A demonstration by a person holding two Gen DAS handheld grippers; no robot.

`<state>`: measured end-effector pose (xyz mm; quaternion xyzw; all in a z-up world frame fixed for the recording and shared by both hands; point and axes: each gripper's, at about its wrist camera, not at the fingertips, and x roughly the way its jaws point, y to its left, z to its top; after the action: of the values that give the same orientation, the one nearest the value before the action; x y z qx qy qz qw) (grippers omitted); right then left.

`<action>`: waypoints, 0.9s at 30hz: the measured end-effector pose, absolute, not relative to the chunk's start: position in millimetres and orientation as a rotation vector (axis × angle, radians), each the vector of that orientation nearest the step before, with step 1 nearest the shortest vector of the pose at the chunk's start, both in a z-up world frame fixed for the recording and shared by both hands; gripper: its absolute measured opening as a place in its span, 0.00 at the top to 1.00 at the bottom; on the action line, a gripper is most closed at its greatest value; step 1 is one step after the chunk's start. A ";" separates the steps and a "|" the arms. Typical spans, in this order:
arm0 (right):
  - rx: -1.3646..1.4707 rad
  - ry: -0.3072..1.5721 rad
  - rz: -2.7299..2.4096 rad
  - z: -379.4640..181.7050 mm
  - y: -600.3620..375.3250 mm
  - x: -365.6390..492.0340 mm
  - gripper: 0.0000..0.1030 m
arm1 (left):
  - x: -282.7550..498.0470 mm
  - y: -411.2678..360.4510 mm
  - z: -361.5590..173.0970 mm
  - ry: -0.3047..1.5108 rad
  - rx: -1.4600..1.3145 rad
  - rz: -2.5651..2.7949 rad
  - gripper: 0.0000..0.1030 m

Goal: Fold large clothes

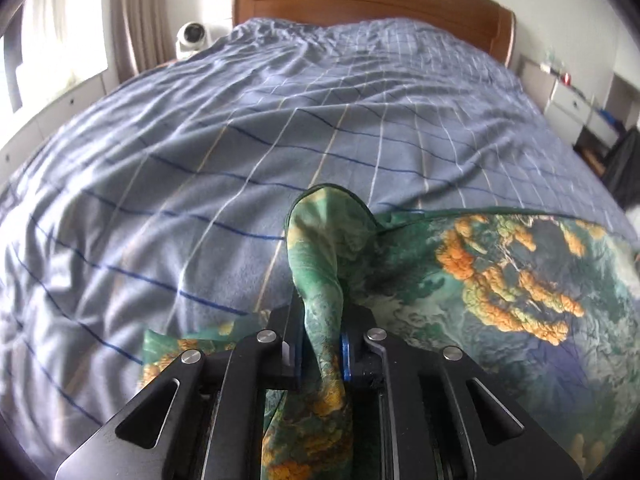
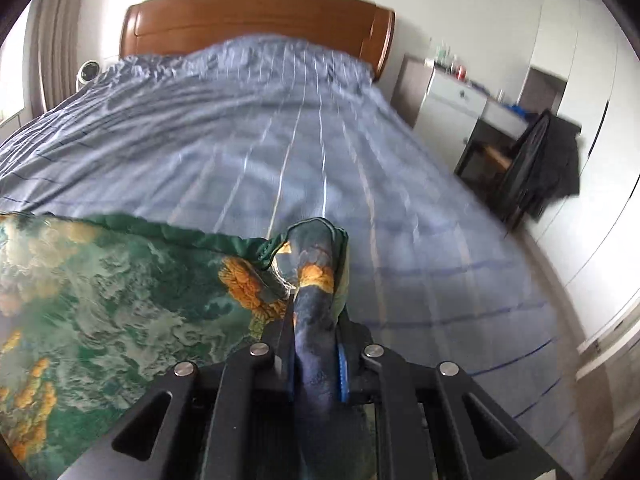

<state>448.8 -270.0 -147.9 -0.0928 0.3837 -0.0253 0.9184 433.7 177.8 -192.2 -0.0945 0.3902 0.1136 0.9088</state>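
Observation:
A large green garment [image 1: 500, 280] printed with orange and blue patches lies spread on the near part of the bed. In the left wrist view it stretches off to the right. My left gripper [image 1: 322, 320] is shut on a bunched corner of it that sticks up between the jaws. In the right wrist view the same garment [image 2: 100, 312] stretches off to the left, its dark green hem running along the far edge. My right gripper [image 2: 314, 320] is shut on the opposite corner, a dark blue and orange fold standing up past the jaws.
The bed wears a wrinkled blue-grey checked cover [image 1: 280, 128] up to a wooden headboard [image 2: 256, 20]. A white fan [image 1: 192, 38] stands at the bed's far left. White drawers [image 2: 452, 108] and a dark jacket on a chair [image 2: 548, 164] stand along the right side.

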 end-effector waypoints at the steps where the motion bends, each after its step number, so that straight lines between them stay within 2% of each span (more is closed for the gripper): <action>1: -0.177 0.800 -0.051 -153.8 -271.5 451.4 0.86 | 435.0 180.6 -195.7 0.808 -0.211 0.224 0.88; 10: -0.085 0.852 -0.038 -185.0 -282.6 462.2 0.86 | 436.5 180.4 -204.6 0.809 -0.247 0.199 0.86; 27: 0.109 0.880 0.038 -190.5 -305.4 468.4 0.82 | 436.6 192.5 -208.4 0.802 -0.316 0.160 0.81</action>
<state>468.4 -305.4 -190.5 0.0526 0.4257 0.0182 0.9031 436.6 192.5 -208.4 -0.1531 0.3882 0.0774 0.9054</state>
